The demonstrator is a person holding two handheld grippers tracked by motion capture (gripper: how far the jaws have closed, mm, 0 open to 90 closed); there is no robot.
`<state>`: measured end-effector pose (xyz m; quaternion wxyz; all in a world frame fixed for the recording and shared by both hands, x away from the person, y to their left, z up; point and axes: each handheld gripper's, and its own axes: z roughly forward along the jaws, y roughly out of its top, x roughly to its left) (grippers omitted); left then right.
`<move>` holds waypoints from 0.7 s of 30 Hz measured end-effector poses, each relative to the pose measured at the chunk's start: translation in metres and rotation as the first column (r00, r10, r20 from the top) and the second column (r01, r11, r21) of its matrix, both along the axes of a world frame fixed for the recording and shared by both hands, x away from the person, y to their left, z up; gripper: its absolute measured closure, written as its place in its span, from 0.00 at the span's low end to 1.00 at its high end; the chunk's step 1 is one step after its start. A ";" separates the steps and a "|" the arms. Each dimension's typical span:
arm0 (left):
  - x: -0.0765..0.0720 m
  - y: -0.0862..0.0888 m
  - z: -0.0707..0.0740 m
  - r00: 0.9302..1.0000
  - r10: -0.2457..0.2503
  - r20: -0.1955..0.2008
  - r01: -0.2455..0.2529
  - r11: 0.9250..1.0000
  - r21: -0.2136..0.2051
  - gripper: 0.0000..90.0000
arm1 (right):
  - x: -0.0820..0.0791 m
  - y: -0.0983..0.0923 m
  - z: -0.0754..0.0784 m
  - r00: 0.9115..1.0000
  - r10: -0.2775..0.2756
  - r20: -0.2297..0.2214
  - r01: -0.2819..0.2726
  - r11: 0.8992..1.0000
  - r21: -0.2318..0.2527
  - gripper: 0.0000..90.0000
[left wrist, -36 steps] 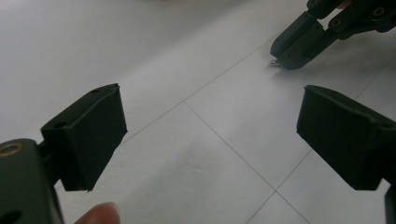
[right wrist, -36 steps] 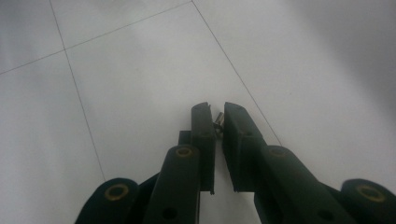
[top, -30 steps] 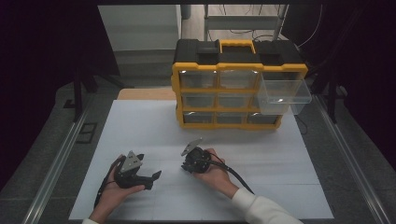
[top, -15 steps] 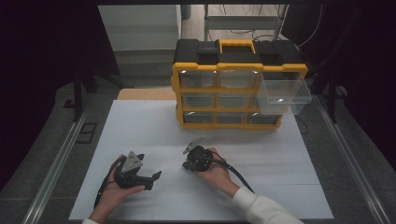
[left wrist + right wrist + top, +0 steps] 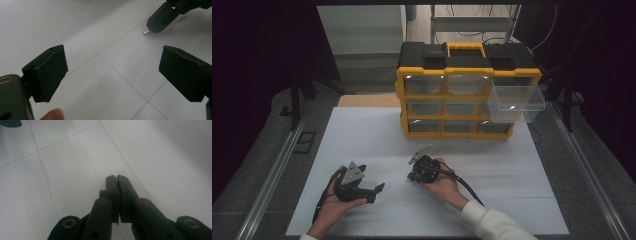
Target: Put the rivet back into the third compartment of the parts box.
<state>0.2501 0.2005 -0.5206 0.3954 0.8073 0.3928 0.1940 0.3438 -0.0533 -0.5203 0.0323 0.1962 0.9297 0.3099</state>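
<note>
Grippers both low over white mat (image 5: 377, 135), near the person's edge, well apart from the yellow box (image 5: 402, 100) at the back.

R gripper (image 5: 412, 176): held in r hand (image 5: 443, 184), jaws pointing left across the mat twd the other gripper. In right gripper view its jaws (image 5: 116, 179) are clenched, pads flat against each other, just a thin seam between, tips close above the mat. Left gripper view shows same gripper (image 5: 160, 18) farther off at top right w/ a small silver bit (image 5: 146, 32) right at its tip, down on or just over the mat. Can't tell if bit is pinched in the tip or only touching it; too small.

L gripper (image 5: 376, 192): in l hand (image 5: 332, 207), jaws aimed right. Released: in its own view (image 5: 112, 72) the two pads stand wide apart w/ bare mat between, nothing in them. A fingertip (image 5: 51, 114) shows at bottom edge.

Box: black top, yellow handle, three rows of clear drawers. One drawer (image 5: 514, 102) at the right side is pulled out, sticking fwd past the frame; contents not readable.
</note>
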 end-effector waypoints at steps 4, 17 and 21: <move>0.000 0.000 0.000 1.000 -0.002 -0.001 0.002 1.000 0.003 0.10 | 0.001 -0.002 0.003 1.000 -0.006 0.004 0.006 1.000 0.008 0.98; 0.000 0.000 0.000 1.000 -0.002 -0.001 0.002 1.000 0.000 0.10 | 0.002 -0.005 0.011 1.000 -0.011 0.011 0.011 0.999 0.033 0.99; 0.000 0.000 0.000 1.000 -0.002 0.000 0.002 1.000 0.001 0.10 | 0.002 -0.007 0.015 1.000 -0.017 0.011 0.016 0.999 0.049 0.99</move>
